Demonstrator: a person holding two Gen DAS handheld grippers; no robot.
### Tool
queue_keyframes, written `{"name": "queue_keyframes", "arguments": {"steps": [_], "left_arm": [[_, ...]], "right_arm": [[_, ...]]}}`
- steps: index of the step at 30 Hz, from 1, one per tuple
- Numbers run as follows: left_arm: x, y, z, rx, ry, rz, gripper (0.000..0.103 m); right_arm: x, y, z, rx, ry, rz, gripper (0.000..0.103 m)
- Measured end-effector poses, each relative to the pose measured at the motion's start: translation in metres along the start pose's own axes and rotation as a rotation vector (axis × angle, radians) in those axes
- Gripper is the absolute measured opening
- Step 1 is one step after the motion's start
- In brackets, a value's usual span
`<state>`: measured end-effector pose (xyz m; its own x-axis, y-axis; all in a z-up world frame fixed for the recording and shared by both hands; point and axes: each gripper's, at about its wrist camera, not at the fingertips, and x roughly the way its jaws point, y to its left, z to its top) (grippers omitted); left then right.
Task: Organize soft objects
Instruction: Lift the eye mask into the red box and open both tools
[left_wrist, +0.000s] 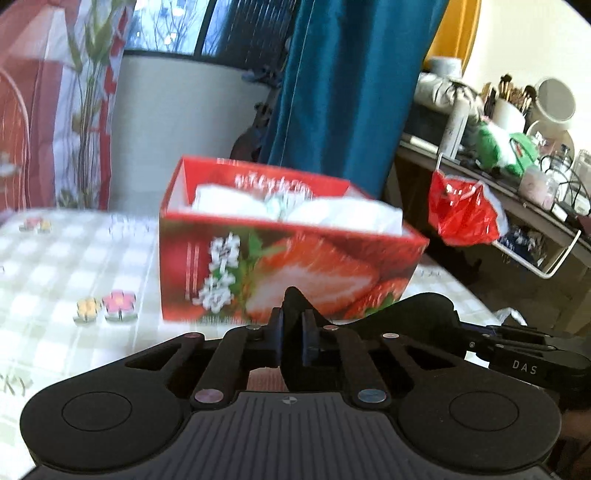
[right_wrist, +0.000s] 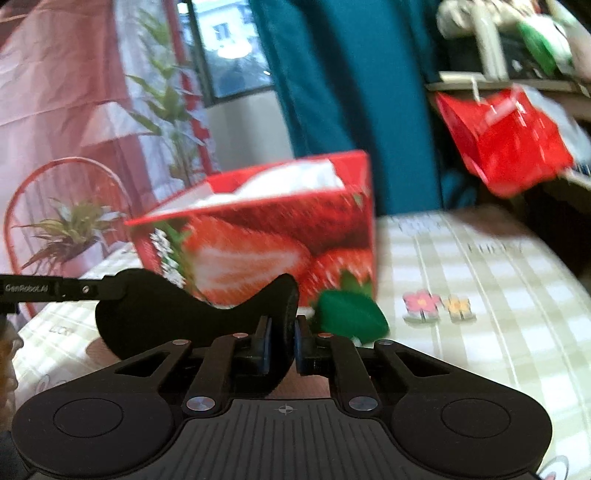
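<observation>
My left tongs (left_wrist: 291, 332) and right tongs (right_wrist: 282, 341) are both clenched, empty. The strawberry box (left_wrist: 291, 258), holding white soft bundles (left_wrist: 295, 210), stands directly ahead on the worktop (left_wrist: 74, 258). A green soft item (right_wrist: 351, 317) lies just beyond my right tongs, nearer that hand.

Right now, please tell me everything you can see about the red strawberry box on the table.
The strawberry box is an open-topped red box, apparently cardboard, printed with strawberries and white characters. It stands upright on the checkered tablecloth, in front of the blue curtain. White soft items fill it to near the rim. A green object lies by its base. Neither gripper touches it.
</observation>
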<state>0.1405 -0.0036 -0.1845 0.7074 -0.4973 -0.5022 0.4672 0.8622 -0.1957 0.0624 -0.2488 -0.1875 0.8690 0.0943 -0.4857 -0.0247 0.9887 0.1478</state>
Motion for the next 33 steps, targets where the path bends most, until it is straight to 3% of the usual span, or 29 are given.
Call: {"name": "queue_keyframes", "arguments": {"steps": [11, 21, 23, 28, 33], "left_arm": [[-0.021, -0.016, 0.060, 0.144, -0.219, 0.088, 0.010], [0.030, -0.024, 0.127, 0.214, -0.361, 0.278, 0.010], [0.044, -0.020, 0.134, 0.185, -0.352, 0.313, 0.011], [0.083, 0.002, 0.137, 0.056, -0.192, 0.327, 0.011], [0.102, 0.004, 0.117, 0.074, -0.099, 0.306, 0.011]], "right_arm": [[-0.017, 0.011, 0.067, -0.130, -0.156, 0.031, 0.011], [0.036, 0.032, 0.150, -0.319, -0.281, -0.028, 0.011], [0.054, 0.037, 0.159, -0.355, -0.283, -0.056, 0.011], [0.105, 0.044, 0.169, -0.451, -0.192, -0.111, 0.011], [0.137, 0.042, 0.156, -0.459, -0.075, -0.124, 0.011]]}}
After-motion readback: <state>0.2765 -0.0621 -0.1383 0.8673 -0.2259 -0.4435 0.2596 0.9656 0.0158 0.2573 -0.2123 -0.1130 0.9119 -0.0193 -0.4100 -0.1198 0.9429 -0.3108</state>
